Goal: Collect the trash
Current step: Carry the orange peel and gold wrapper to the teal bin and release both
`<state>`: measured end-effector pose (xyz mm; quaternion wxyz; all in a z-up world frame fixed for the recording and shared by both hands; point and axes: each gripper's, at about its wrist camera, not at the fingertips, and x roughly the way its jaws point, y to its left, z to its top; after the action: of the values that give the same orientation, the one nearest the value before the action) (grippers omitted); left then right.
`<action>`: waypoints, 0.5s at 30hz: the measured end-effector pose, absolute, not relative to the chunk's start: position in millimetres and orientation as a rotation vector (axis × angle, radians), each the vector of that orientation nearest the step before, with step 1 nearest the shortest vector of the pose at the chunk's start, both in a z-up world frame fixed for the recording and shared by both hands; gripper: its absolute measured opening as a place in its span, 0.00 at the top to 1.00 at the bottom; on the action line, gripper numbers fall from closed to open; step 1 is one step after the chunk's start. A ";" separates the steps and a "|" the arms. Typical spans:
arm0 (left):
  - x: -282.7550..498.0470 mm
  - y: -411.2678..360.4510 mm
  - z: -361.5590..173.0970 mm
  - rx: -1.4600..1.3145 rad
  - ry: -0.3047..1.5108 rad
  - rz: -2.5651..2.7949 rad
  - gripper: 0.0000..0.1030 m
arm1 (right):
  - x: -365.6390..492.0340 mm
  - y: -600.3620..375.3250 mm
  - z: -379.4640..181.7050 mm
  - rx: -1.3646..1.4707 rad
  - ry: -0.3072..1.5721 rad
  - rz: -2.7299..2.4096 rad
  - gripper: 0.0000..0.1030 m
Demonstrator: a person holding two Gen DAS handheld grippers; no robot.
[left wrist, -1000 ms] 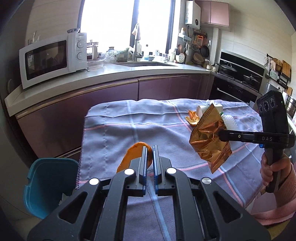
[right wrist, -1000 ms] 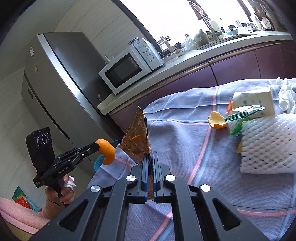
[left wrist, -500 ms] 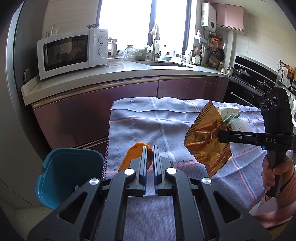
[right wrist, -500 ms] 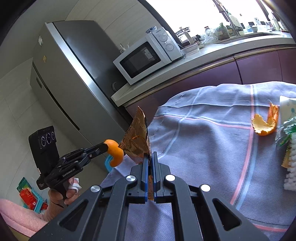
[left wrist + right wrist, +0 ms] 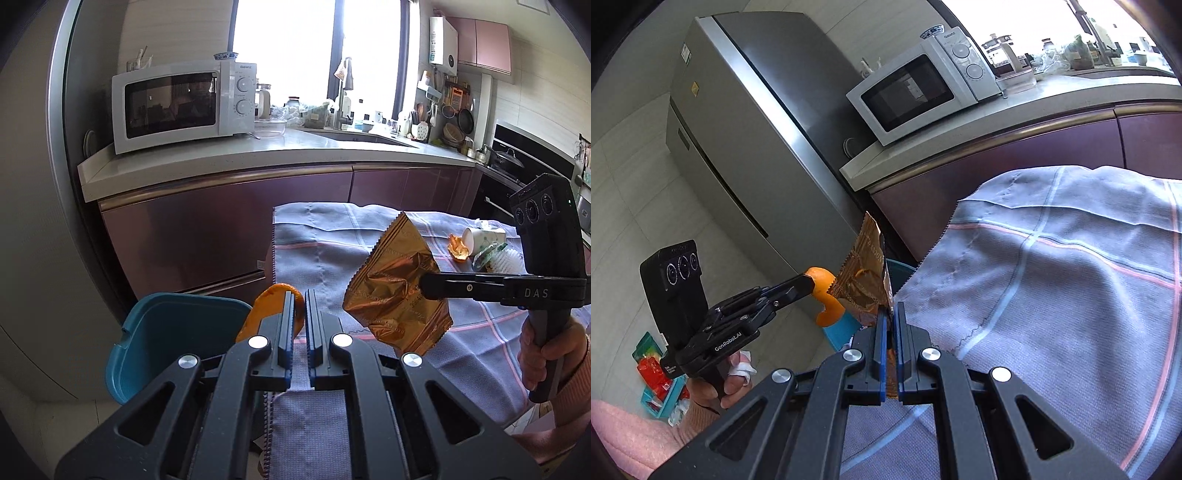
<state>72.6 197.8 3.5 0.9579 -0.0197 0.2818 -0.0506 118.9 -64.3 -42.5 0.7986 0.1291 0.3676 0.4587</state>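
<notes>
Two grips — left gripper (image 5: 299, 295) clamps orange peel (image 5: 264, 306), right gripper (image 5: 891, 308) copper wrapper (image 5: 866, 280).

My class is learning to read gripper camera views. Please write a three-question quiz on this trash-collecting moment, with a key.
1. True or false: the left gripper holds the orange peel.
2. What does the right gripper hold? A) paper cup B) snack wrapper C) foam net
3. What colour is the bin beside the table?

Key: 1. True. 2. B, the snack wrapper. 3. Blue.
</notes>
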 end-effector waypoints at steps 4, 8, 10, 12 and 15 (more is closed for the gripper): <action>71.8 210.9 4.0 -0.042 0.567 -0.071 0.94 | 123.3 -51.0 -41.0 0.271 0.796 0.999 0.97; 72.4 224.1 2.5 -0.045 0.569 -0.037 0.94 | 129.6 -37.0 -40.7 0.268 0.806 1.013 0.97; 73.7 230.5 1.0 -0.052 0.574 -0.024 0.94 | 133.9 -28.0 -41.0 0.264 0.813 1.017 0.97; 74.9 236.9 -0.4 -0.058 0.579 -0.010 0.94 | 138.0 -19.3 -41.7 0.262 0.823 1.023 0.97; 76.1 246.3 -2.5 -0.064 0.584 0.014 0.94 | 144.7 -5.3 -42.4 0.253 0.835 1.028 0.97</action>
<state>76.1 246.3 -2.5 0.9572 -0.0313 0.2878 0.0069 144.7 -5.3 -42.4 0.7812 0.1173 0.3868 0.4759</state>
